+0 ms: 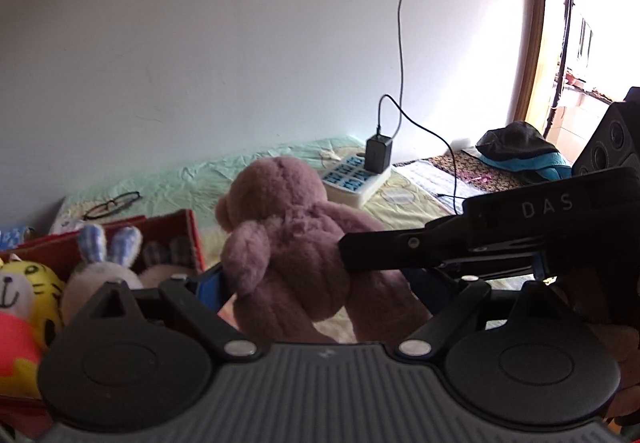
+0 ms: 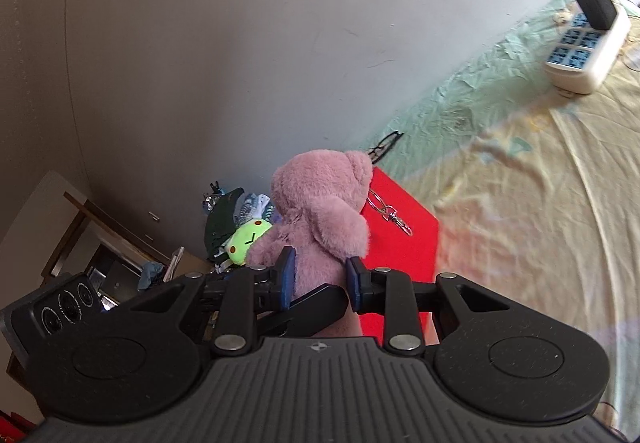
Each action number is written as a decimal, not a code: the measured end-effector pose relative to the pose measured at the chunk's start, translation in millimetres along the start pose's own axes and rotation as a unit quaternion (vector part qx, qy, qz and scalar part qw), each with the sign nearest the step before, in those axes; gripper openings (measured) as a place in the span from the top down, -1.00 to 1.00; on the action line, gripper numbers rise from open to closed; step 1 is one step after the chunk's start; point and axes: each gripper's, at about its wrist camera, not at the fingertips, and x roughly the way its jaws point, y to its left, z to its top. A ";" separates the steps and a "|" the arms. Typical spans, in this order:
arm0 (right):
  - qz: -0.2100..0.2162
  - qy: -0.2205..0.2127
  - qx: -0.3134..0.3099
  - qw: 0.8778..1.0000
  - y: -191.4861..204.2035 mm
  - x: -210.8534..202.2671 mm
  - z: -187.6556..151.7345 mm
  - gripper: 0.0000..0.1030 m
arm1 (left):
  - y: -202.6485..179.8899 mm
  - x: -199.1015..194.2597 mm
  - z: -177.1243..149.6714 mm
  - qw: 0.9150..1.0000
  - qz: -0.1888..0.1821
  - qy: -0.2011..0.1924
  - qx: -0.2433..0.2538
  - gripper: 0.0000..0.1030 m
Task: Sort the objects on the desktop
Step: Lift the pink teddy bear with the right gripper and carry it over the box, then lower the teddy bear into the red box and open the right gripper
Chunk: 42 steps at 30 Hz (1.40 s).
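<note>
1. One mauve plush bear (image 2: 320, 211), shaggy and rounded, hangs above the cloth-covered table (image 2: 540, 203), its lower body clamped between the blue pads of the right gripper (image 2: 320, 277).
2. In the left wrist view the bear (image 1: 288, 243) sits in front of the left gripper (image 1: 320, 283), whose jaws stand wide apart; only one blue pad shows, so whether it touches the fur cannot be told.
3. A red box (image 1: 176, 227) with soft-looking walls holds three fuzzy toys: a yellow tiger (image 1: 38, 279), a beige rabbit (image 1: 100, 271) with blue striped ears, and a pink-faced toy (image 1: 14, 323) in red.
4. One white power strip (image 1: 356, 179), blocky, carries one black charger (image 1: 378, 155).
5. One pair of thin dark-framed glasses (image 1: 112, 205) lies on the wrinkled cloth.
6. One metal key ring (image 2: 390, 211) hangs beside the bear.
</note>
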 end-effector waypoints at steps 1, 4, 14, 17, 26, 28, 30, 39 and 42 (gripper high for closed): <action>0.006 -0.002 -0.005 1.000 6.4 8.7 0.5 0.43 | 8.4 -4.5 1.8 1.000 0.007 -0.005 0.001 -0.77; 0.023 -0.007 -0.020 1.000 25.1 36.5 2.5 0.42 | 37.2 -18.5 6.7 0.999 0.028 -0.023 0.005 -0.77; 0.051 -0.007 -0.048 0.998 66.9 128.0 -8.4 0.42 | 128.8 -38.2 3.0 0.995 0.089 -0.044 0.004 -0.77; 0.031 0.005 -0.034 0.999 64.6 151.6 -16.9 0.41 | 153.1 -27.5 -6.4 0.996 0.087 -0.023 -0.006 -0.77; -0.059 0.049 -0.039 0.996 70.5 177.5 -49.3 0.40 | 194.3 -1.1 -44.3 0.998 0.036 0.043 -0.035 -0.80; -0.076 0.051 -0.057 0.994 75.4 180.2 -52.8 0.41 | 199.1 0.9 -48.2 0.998 0.024 0.043 -0.037 -0.83; -0.100 0.055 -0.076 0.991 79.1 184.8 -54.5 0.42 | 203.1 6.6 -52.3 0.998 0.011 0.047 -0.044 -0.83; -0.117 0.066 -0.090 0.987 71.0 208.4 -51.7 0.54 | 207.3 15.8 -58.6 0.998 0.016 0.051 -0.034 -0.82; -0.119 0.069 -0.094 0.986 74.9 203.4 -54.4 0.55 | 207.7 6.2 -57.9 0.998 0.017 0.047 -0.033 -0.81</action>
